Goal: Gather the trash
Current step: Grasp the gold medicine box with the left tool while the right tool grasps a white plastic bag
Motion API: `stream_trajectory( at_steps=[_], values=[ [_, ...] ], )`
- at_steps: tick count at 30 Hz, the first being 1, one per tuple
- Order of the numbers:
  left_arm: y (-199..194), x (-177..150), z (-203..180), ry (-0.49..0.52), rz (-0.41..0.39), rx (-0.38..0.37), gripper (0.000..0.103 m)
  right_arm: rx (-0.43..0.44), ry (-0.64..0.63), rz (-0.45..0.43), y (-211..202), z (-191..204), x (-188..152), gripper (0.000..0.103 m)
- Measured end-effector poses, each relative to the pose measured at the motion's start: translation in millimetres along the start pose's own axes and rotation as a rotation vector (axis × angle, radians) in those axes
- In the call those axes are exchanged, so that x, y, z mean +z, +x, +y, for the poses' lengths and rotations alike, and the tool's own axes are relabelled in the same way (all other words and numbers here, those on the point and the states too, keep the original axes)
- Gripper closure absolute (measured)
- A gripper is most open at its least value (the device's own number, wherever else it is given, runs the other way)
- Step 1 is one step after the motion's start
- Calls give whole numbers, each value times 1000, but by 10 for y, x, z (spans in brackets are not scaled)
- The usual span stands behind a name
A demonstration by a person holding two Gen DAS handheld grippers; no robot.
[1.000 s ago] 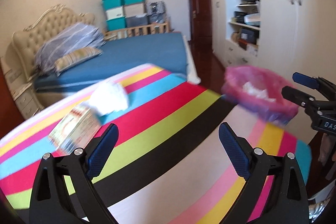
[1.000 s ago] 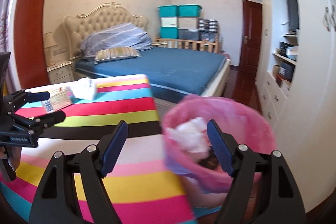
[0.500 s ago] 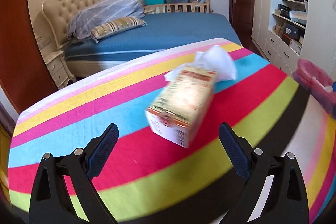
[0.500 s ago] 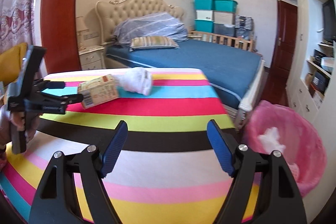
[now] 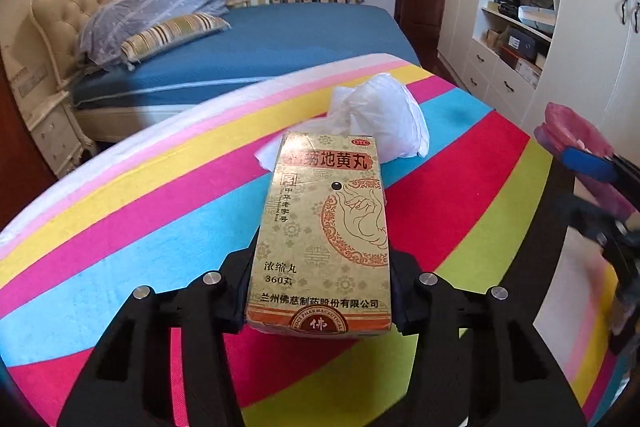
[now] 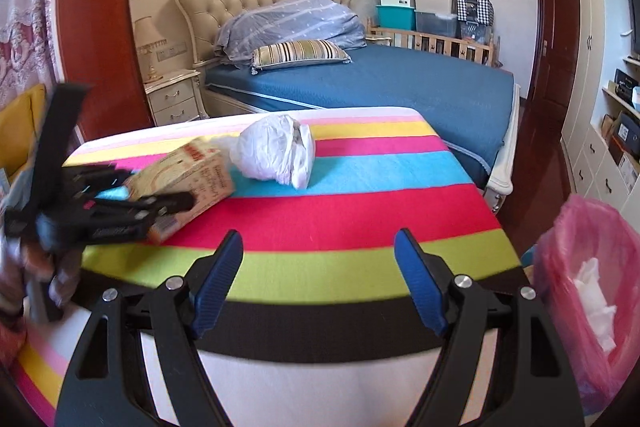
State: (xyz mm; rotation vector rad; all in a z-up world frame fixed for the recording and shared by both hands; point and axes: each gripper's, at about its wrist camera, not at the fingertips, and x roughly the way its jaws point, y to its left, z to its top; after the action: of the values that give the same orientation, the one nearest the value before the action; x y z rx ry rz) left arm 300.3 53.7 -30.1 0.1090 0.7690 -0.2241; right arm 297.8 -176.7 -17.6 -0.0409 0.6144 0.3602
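A tan medicine box [image 5: 320, 235] lies on the striped table [image 5: 120, 227]. My left gripper [image 5: 320, 291] is shut on the box's near end; it also shows in the right wrist view [image 6: 132, 203], where the box [image 6: 188, 179] is at the left. A crumpled white plastic bag [image 5: 384, 119] lies just behind the box and shows too in the right wrist view [image 6: 276, 151]. My right gripper [image 6: 320, 287] is open and empty above the table's near edge. A bin with a pink liner [image 6: 588, 299] stands to the right, with white tissue inside.
A bed with a blue cover [image 6: 400, 83] lies beyond the table. A nightstand [image 6: 176, 99] stands at the left. White cupboards and shelves [image 5: 520, 39] line the right wall. A dark door [image 6: 556, 39] is at the back.
My left gripper swung left from the bin to the box and closed on it. My right gripper moved left away from the bin, which now sits at the right edge.
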Motion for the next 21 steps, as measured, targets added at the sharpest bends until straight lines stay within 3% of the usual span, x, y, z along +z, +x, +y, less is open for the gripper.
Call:
stream_trajectory(
  at_steps=[2,7,11,21],
  values=[
    [-193,-95,-19,-4,-35,52,56,12,6,0,85,49,77,28],
    [-662,-344,207,-136,-103,149,56,67,19,13,453,248,292,26],
    [-891,-488,324,-176,-137,205,56,60,12,43,736,372,438,24],
    [-924,-621,330,-185,-161,217,56,12,68,161,1338,479,656,24]
  ],
)
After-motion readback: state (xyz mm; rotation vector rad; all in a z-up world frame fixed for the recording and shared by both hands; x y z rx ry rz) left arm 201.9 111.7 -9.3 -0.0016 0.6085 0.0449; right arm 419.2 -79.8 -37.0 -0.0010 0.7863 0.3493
